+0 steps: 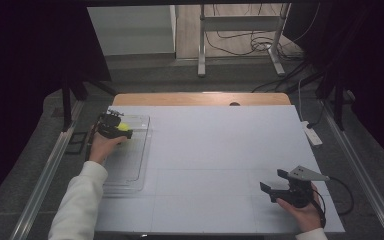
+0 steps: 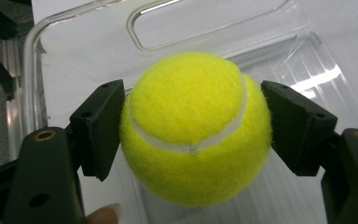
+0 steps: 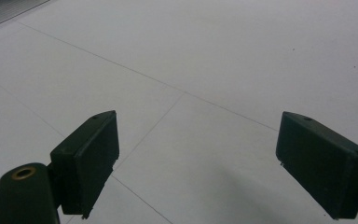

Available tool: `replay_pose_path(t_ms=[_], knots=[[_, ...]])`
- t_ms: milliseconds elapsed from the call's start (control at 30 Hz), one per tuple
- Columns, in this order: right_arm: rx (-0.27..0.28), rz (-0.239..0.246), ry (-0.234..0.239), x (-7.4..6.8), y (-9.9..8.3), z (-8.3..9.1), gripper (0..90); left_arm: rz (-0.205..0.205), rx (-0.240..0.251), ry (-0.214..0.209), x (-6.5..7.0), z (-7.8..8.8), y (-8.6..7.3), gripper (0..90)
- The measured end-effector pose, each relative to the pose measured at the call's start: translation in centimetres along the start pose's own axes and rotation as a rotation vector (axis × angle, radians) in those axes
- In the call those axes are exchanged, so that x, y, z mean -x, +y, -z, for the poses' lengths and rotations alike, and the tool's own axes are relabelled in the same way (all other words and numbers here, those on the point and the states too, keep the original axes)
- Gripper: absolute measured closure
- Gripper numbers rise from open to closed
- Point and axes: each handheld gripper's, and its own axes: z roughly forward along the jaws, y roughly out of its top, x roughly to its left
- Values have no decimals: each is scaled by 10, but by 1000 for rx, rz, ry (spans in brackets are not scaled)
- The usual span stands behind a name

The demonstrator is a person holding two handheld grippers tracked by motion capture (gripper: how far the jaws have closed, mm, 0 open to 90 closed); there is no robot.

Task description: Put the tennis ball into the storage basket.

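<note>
- Tennis ball (image 2: pixel 195 128), bright yellow with a pale seam, sits at the centre of your left gripper view, pinched between two black jaws.
- Your left gripper (image 2: pixel 193 126) is clenched on the ball: one pad presses its left side, the other its right side.
- Behind the ball in that view lies a clear plastic tray (image 2: pixel 74 56), with a rounded rim and a ribbed floor that catches the light at the right of the frame.
- In the high view, the ball (image 1: pixel 124 127) shows as a small yellow spot at the left of the frame, over the far end of the clear tray (image 1: pixel 130 165).
- Your left gripper (image 1: pixel 125 131) is there too, held by your left hand (image 1: pixel 102 146), with a white sleeve (image 1: pixel 80 205) running down to the bottom edge.
- The tray rests on the left part of a white table (image 1: pixel 220 150).
- Your right gripper (image 1: pixel 272 182) sits at the lower right of the high view, held in your right hand (image 1: pixel 302 212), well apart from the ball.
- In your right gripper view, the right gripper (image 3: pixel 193 163) is released: its jaws stand wide apart, with bare white table (image 3: pixel 191 60) between them.
</note>
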Motion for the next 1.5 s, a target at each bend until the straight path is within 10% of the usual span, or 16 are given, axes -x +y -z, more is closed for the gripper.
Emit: replay_pose_path(t_ms=[600,1500], knots=[[-2,-2,1,0,0,0,137,-6,6,3,3,-2,2,216],[0,-1,4,0,0,-1,137,64,213,-150,-2,38,-3,93]])
